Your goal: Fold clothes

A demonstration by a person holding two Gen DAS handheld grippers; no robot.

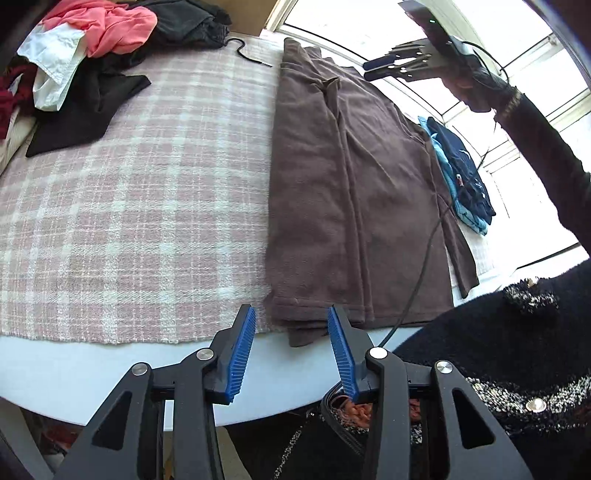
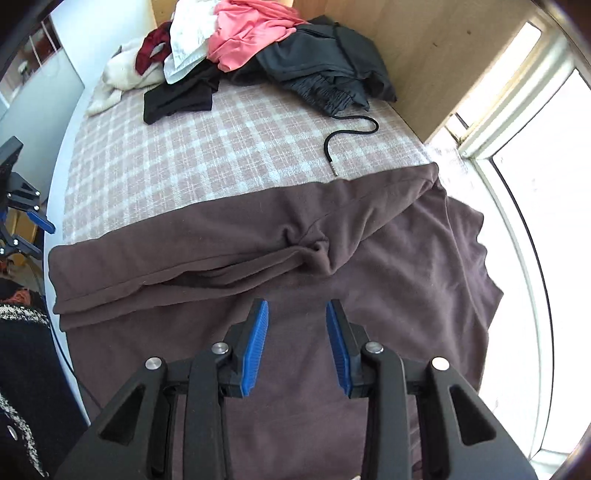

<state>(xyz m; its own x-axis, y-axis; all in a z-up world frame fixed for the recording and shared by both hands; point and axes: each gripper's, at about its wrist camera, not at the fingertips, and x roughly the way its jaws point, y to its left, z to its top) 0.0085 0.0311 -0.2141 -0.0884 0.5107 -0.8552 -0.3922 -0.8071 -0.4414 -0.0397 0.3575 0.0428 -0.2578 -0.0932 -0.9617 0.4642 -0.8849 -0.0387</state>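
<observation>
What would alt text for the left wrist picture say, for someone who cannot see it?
A brown garment, partly folded lengthwise, lies on a pink plaid cloth, with the open left gripper at its near hem. The right gripper is raised beyond it, and a pile of unfolded clothes sits at the far left.

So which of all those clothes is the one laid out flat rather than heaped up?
The brown garment, spread flat on the checked cloth below both grippers. The pink, white and black pieces lie crumpled in a pile at the far end.
</observation>
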